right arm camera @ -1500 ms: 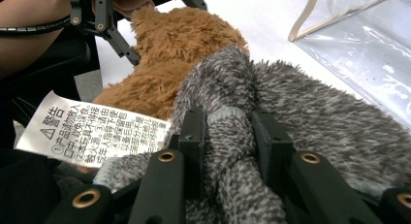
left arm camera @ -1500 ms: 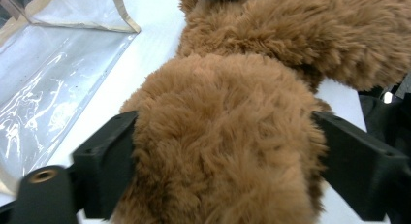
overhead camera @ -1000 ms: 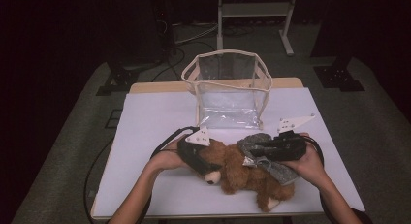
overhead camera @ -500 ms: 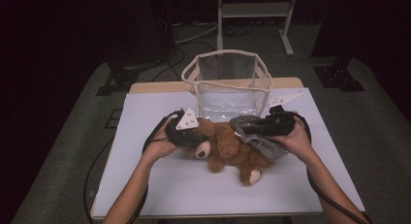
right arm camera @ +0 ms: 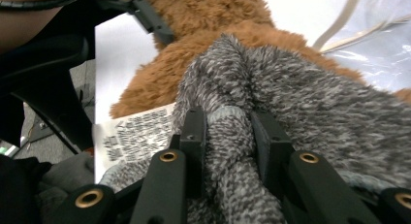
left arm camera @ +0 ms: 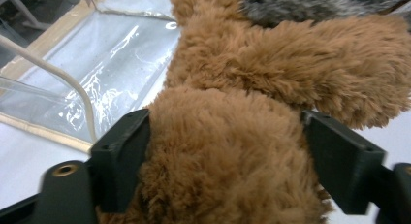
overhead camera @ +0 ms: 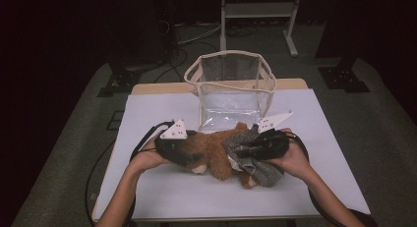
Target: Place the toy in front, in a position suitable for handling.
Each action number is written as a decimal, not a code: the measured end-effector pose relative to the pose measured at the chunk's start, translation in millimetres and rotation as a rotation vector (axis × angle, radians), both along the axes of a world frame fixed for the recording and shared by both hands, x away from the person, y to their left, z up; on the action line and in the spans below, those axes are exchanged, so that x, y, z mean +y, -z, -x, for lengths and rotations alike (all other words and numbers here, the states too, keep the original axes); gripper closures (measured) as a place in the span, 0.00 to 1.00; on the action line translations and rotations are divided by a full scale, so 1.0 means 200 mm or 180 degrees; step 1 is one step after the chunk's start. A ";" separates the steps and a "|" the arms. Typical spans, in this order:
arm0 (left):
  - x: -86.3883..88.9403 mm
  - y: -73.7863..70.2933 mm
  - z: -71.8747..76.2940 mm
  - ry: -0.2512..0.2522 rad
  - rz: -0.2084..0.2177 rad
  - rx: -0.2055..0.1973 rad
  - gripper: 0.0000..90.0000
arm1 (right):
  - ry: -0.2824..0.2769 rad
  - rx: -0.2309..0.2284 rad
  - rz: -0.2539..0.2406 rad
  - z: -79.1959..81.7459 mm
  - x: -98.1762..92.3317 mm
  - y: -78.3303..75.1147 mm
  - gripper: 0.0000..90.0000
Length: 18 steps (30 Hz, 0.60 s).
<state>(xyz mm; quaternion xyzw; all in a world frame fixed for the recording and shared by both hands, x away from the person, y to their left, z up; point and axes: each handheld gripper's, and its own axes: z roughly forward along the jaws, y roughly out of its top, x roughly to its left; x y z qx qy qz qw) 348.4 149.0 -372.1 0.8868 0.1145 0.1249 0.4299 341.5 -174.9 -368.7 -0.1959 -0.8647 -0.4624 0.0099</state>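
Note:
A brown teddy bear (overhead camera: 211,151) in a grey knitted sweater (overhead camera: 255,163) lies on the white table, just in front of a clear plastic bag (overhead camera: 231,84). My left gripper (overhead camera: 184,151) holds its head end. In the left gripper view the jaws (left arm camera: 228,132) have just been opening, but they still press on the brown fur (left arm camera: 228,156) from both sides. My right gripper (overhead camera: 246,151) is shut on a fold of the sweater (right arm camera: 228,122), pinched tight between the two fingers.
The clear bag (left arm camera: 111,64) stands open-topped with cream trim and a strap, right behind the bear. A printed label (right arm camera: 138,132) hangs from the toy. The white table top (overhead camera: 162,192) stretches to the front and both sides. Cables trail from both grippers.
Both hands have carried the bear away from the front edge and slightly left, up to the clear bag. The bear now lies closer to the bag's base.

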 end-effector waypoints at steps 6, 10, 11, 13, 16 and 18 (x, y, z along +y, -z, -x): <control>0.00 0.05 0.07 0.0112 -0.0024 -0.0093 0.35 | -0.0044 -0.0044 -0.0020 0.00 -0.01 -0.07 0.77; 0.00 0.05 0.13 0.0226 -0.0118 -0.0188 0.36 | 0.0092 -0.0069 -0.0147 -0.09 -0.02 -0.15 0.77; 0.00 0.05 0.14 0.0234 -0.0137 -0.0194 0.36 | 0.0125 -0.0083 -0.0144 -0.12 -0.01 -0.15 0.77; 0.01 0.05 0.16 0.0250 -0.0167 -0.0210 0.36 | 0.0133 -0.0068 -0.0101 -0.14 0.01 -0.14 0.77; 0.02 0.03 0.16 0.0248 -0.0119 -0.0177 0.33 | 0.0112 -0.0037 -0.0044 -0.13 0.04 -0.10 0.76; 0.03 0.01 0.15 0.0244 -0.0031 -0.0110 0.30 | 0.0106 -0.0057 -0.0026 -0.10 0.04 -0.08 0.77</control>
